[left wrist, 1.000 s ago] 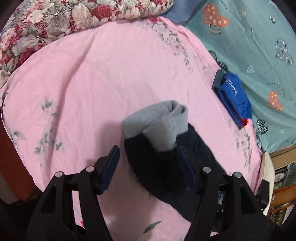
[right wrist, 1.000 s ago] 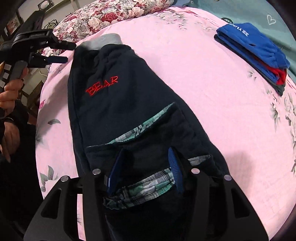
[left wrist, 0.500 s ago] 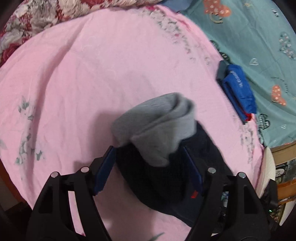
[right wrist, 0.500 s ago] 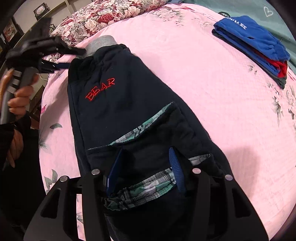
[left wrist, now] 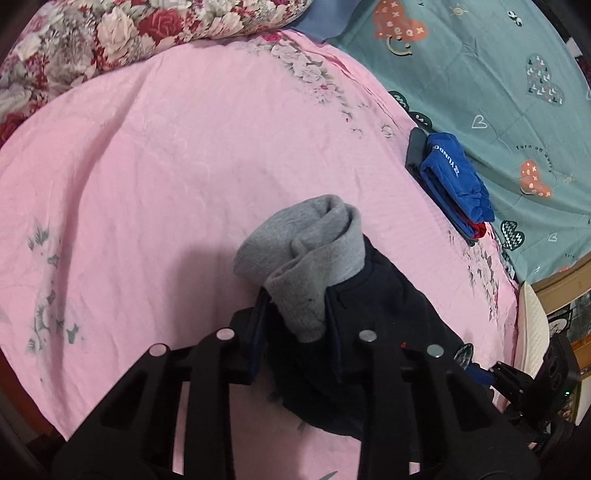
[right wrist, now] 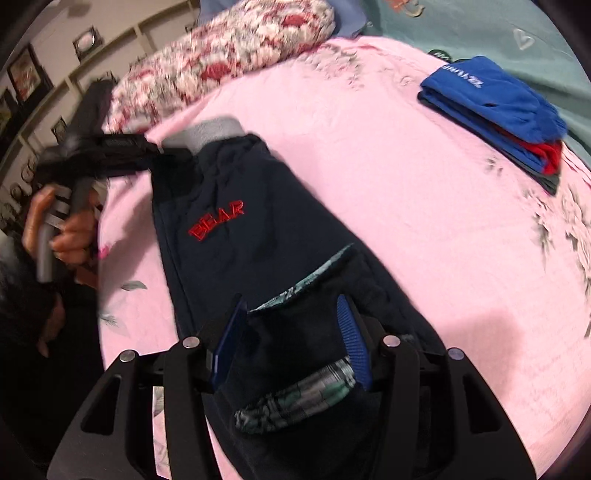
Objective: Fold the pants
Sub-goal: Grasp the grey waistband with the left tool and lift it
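Observation:
Dark navy pants (right wrist: 258, 240) with a red BEAR patch lie lengthwise on the pink sheet (left wrist: 166, 147). Their grey cuff (left wrist: 306, 240) is bunched at the far end. In the left wrist view my left gripper (left wrist: 295, 295) has its jaws closing, and both blue pads press the sides of that cuff. The right wrist view shows the same gripper (right wrist: 173, 151) at the cuff, held by a hand (right wrist: 70, 229). My right gripper (right wrist: 290, 306) grips the dark fabric at the waist, with the plaid-lined waistband (right wrist: 295, 398) hanging between its fingers.
A folded stack of blue and red clothes (left wrist: 454, 177) (right wrist: 495, 103) lies on the pink sheet's right side. A floral quilt (left wrist: 110, 29) is at the back and a teal sheet (left wrist: 480, 74) beyond. The bed's edge runs along the lower left.
The left gripper's jaws stood wide around the cuff and have narrowed onto it, while the gripper sank a little. The right gripper keeps its hold on the waist.

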Tool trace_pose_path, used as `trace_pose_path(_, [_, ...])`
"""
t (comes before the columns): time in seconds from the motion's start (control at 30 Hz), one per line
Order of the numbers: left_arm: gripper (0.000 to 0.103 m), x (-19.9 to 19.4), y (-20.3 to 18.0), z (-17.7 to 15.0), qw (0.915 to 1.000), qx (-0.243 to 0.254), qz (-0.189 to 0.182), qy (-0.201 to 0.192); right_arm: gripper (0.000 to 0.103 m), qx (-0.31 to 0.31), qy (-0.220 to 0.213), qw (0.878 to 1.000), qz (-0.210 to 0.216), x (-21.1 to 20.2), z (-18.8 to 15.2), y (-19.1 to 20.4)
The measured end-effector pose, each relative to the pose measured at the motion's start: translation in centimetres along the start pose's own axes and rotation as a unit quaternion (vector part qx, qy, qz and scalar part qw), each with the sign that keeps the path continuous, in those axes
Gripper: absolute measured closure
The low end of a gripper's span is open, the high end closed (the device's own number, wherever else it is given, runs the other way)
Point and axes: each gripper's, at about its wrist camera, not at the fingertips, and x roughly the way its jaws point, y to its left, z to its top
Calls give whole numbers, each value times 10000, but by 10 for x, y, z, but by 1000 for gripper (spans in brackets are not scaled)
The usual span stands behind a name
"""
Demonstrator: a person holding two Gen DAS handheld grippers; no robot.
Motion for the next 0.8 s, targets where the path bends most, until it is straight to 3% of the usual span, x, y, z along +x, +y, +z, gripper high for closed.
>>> trace_pose_path(0.07, [77, -6, -6, -1, 9999, 96, 22, -36, 50, 6, 350, 9993, -149, 21, 0, 0])
trace_pose_path(0.17, [78, -16, -17, 0, 9997, 176, 2, -138, 49, -160, 376, 9988, -279, 28, 1, 4])
trace_pose_path(0.3, [79, -33, -39, -1, 9985, 440, 97, -319, 49, 322, 187, 9988, 308, 0, 0, -13])
trace_pose_path(0.4, [80, -46, -62, -5, 9958, 748, 270, -457, 49, 599, -41, 9975, 373, -31, -11, -34])
trace_pose_path(0.6, [81, -71, -122, -26, 9842, 1449, 635, -799, 49, 1166, -260, 9927, 142, -78, -58, -88])
trace_pose_path(0.8, [83, -84, -200, -69, 9703, 2219, 579, -776, 49, 1858, -397, 9817, 90, -108, -104, -132])
